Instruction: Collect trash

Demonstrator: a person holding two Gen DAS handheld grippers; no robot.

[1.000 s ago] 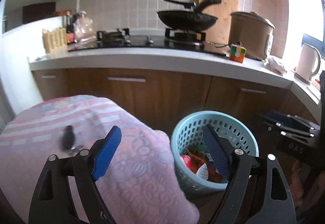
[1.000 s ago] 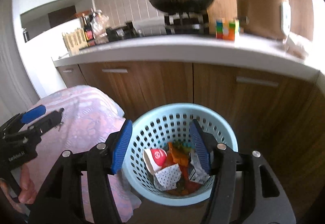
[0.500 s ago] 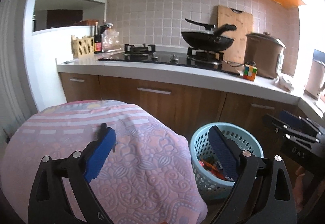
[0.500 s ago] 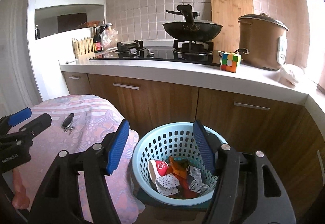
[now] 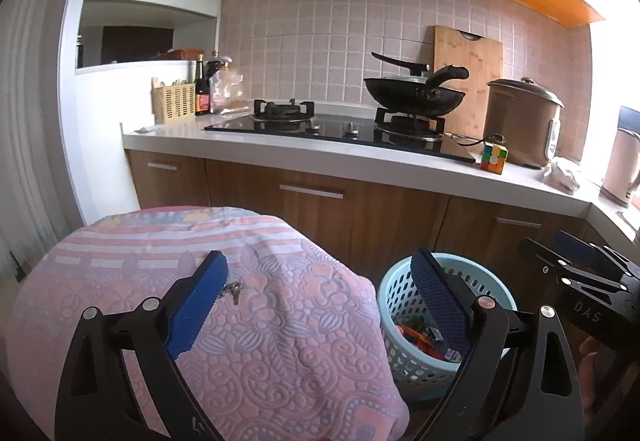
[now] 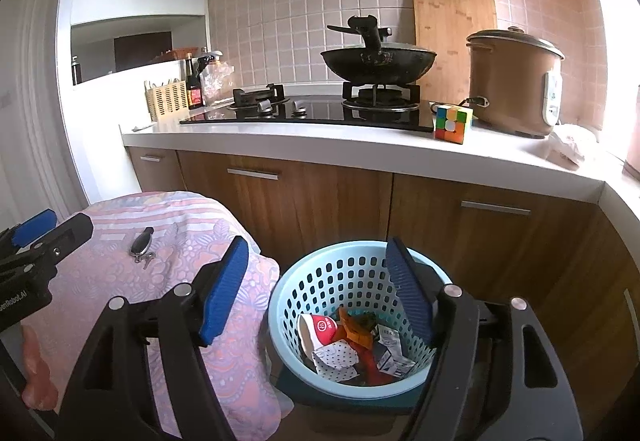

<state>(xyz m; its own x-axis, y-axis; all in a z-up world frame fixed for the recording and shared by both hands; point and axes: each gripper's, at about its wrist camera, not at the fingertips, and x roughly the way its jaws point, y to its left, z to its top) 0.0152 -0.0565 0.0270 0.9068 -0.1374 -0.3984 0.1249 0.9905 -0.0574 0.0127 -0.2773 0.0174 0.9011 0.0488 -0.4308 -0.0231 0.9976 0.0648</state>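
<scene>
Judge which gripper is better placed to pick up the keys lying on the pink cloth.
Left, probably. The left gripper is open, empty and over the pink cloth, with the keys beside its left finger. The right gripper, opening and empty, faces the blue basket.

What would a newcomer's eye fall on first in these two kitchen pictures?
The pale blue perforated plastic basket on the floor before the wooden cabinets, holding a red-and-white paper cup and crumpled wrappers. Beside it, a pink patterned cloth with a black key fob on top; a black wok sits on the hob.
</scene>
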